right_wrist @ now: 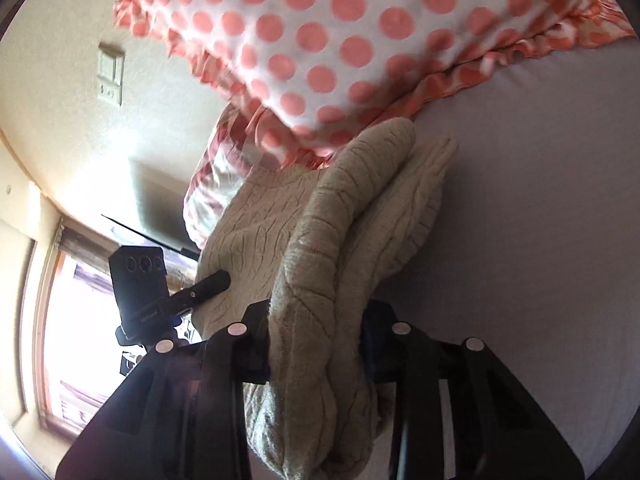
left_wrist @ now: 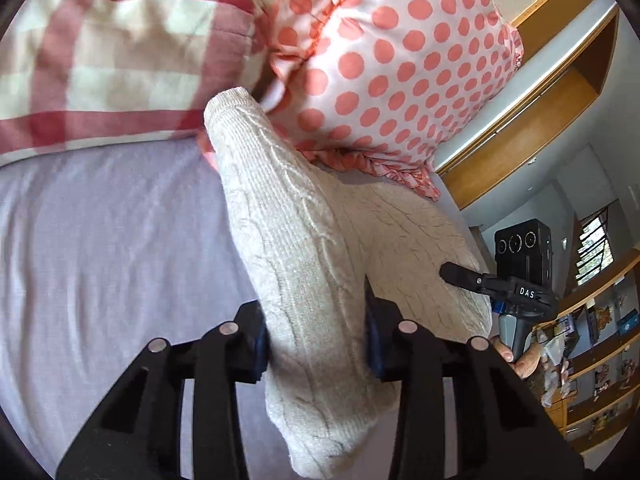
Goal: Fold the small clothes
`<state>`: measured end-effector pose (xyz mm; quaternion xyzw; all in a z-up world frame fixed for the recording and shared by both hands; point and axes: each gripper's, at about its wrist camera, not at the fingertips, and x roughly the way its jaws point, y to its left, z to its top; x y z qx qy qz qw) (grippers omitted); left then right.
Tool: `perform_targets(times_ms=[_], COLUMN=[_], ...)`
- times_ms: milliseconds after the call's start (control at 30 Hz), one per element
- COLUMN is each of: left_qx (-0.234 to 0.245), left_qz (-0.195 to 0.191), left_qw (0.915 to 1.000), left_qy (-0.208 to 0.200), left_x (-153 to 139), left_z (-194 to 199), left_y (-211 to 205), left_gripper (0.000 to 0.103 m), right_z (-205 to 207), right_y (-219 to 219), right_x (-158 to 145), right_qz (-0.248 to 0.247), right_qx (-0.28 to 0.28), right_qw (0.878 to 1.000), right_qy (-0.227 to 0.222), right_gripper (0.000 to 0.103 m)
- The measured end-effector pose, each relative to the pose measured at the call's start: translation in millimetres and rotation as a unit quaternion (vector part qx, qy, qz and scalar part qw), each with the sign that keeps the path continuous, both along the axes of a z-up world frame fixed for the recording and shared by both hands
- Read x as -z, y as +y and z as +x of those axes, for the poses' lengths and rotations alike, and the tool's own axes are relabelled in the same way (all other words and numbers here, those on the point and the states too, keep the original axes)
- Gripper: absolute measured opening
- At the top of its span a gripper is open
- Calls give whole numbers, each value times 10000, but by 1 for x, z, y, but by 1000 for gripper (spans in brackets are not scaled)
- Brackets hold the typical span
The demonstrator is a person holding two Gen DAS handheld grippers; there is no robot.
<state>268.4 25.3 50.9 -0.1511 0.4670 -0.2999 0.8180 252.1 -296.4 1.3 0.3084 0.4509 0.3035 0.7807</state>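
Domestic bedroom. A bed with a lilac sheet (left_wrist: 100,240) fills the foreground. Polka-dot pillow (left_wrist: 400,60) at 1 o'clock, red-checked pillow (left_wrist: 112,52) at 11 o'clock. Wooden shelving (left_wrist: 600,352) with stored items at 4 o'clock. Wall switch plate (right_wrist: 110,76) present.

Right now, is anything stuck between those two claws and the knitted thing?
Nothing visible. Each hand-held gripper, left and right, is closed directly on the cream cable-knit garment, which hangs above the lilac bedsheet.
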Motion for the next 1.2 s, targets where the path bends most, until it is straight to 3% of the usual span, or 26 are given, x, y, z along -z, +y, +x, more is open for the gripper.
perform_targets(times_ms=[67,100,133,233,267,300,367,433,500,567,600,633,667,700,767,867,933,1000,1100,1200], left_qx=[-187,-313,-370,-691,-659,-544,-163,230,535,558,538,508,479,523,565,472,133,-284,-811,-1097], left_qz=[488,761,785,551,382,154,-121,-155,-207,259,619,787,898,1162,1320,1128,1189,1387,1765,2187], left_qw=[9986,9966,9962,9948,9943,9938,9936,9939,9949,9962,9957,9946,9920,9880,9834,9834,9833,9809,9754,9673], left_qy=[-60,-39,11,-497,-750,-952,-1116,-1065,-826,-617,-425,-454,-744,-878,-1112,-1338,-1371,-1331,-1042,-674], left_x=[6,12,16,-7,-19,-30,-40,-36,-20,5,20,30,29,27,20,7,5,8,20,33], left_z=[-6,-7,-10,-35,-47,-60,-80,-88,-83,-77,-72,-72,-78,-83,-96,-123,-136,-144,-145,-139], left_y=[22,29,36,57,60,58,42,16,-14,-39,-49,-54,-57,-64,-66,-47,-25,-6,12,17], left_gripper=[47,51,52,50,50,50,54,56,57,57,54,53,53,53,56,70,91,96,100,100], right_z=[7,9,8,-11,-22,-32,-45,-47,-39,-25,-19,-17,-17,-19,-34,-76,-108,-130,-143,-141], right_y=[32,40,43,28,23,21,29,49,66,60,52,43,38,36,39,41,38,44,67,90], right_x=[11,13,11,-20,-34,-45,-57,-54,-37,-14,-5,0,3,4,-7,-38,-53,-56,-38,-17], right_qz=[-433,-663,-814,-1092,-982,-711,-134,209,36,-421,-350,-172,-29,-2,-293,-800,-1214,-1797,-2740,-3339], right_qx=[-166,-125,-52,434,524,474,-2,-515,-553,-105,75,232,279,253,195,309,522,727,688,573], right_qw=[9988,9976,9966,9926,9924,9937,9963,9962,9979,9991,9994,9996,9995,9996,9993,9910,9777,9644,9469,9308], right_qy=[131,147,111,-291,-529,-720,-848,-677,-341,-32,26,64,118,118,-147,-1025,-1632,-1798,-1535,-1372], right_gripper=[35,44,47,52,55,69,81,83,84,80,68,62,57,57,60,101,102,102,102,102])
